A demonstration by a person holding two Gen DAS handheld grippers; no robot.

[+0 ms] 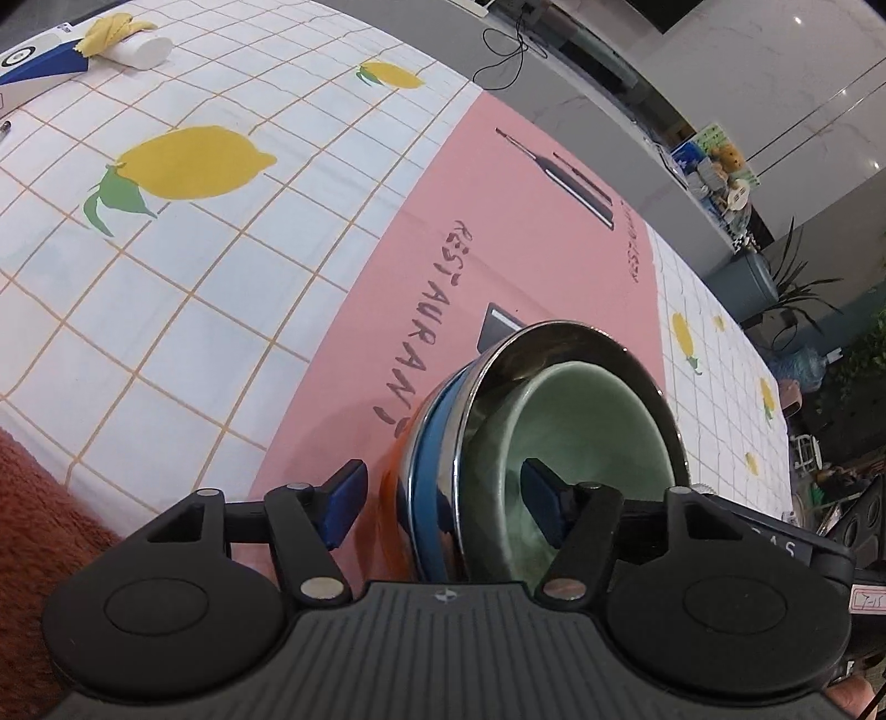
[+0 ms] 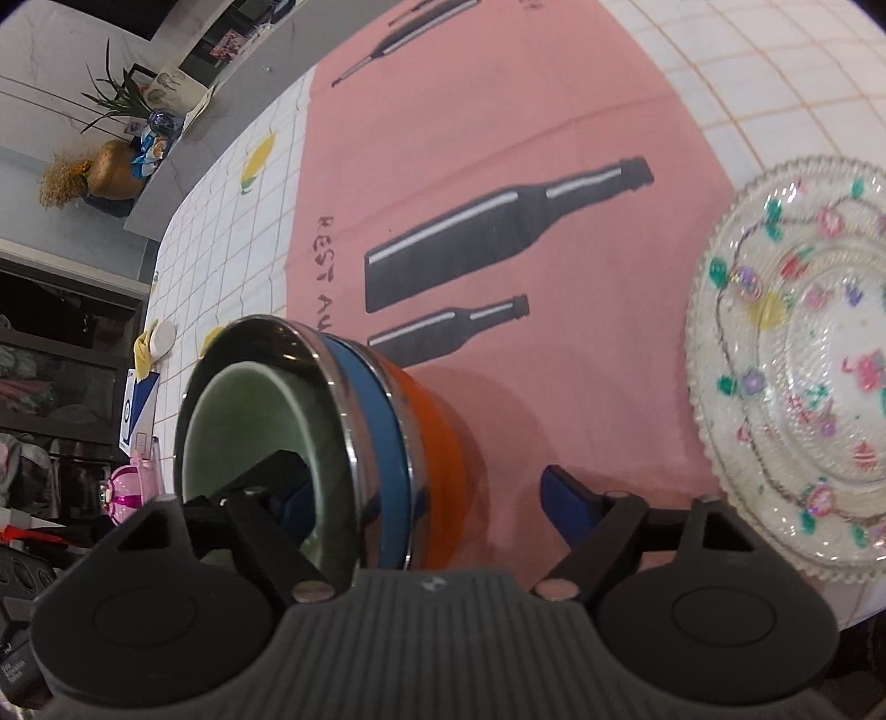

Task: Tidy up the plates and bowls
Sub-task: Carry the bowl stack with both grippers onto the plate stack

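- Broadly, the worktop (image 1: 166, 310) is the largest thing here, under a checked lemon-print cloth with a pink "restaurant" mat (image 2: 498, 138) down the middle; the mat seems to serve as the sorting area, since both groups of dishes sit on it.
- The glass plate (image 2: 792, 360), clear with coloured flower dots, lies flat at the mat's edge, well apart from the bowls, probably kept as its own pile.
- The bowl stack (image 1: 531, 421) stands on the mat: an orange bowl (image 2: 443, 432) lowest, then a blue one (image 2: 382, 426), a steel bowl (image 2: 310, 343), and a pale green bowl (image 1: 570, 421) nested innermost, saving space.
- The left tongs (image 1: 443, 498) straddle one side of the stack's rim, one blue finger (image 1: 346, 504) outside, the other inside the green bowl; they are spread, and I see no pad pressing yet.
- The right tongs (image 2: 426, 504) straddle the opposite side the same way, also spread with clear gaps; two grips on opposite sides would, I judge, keep a heavy stack level when lifted.
- Far off, a white tube (image 1: 138, 50) and yellow cloth (image 1: 108, 33) lie unused.
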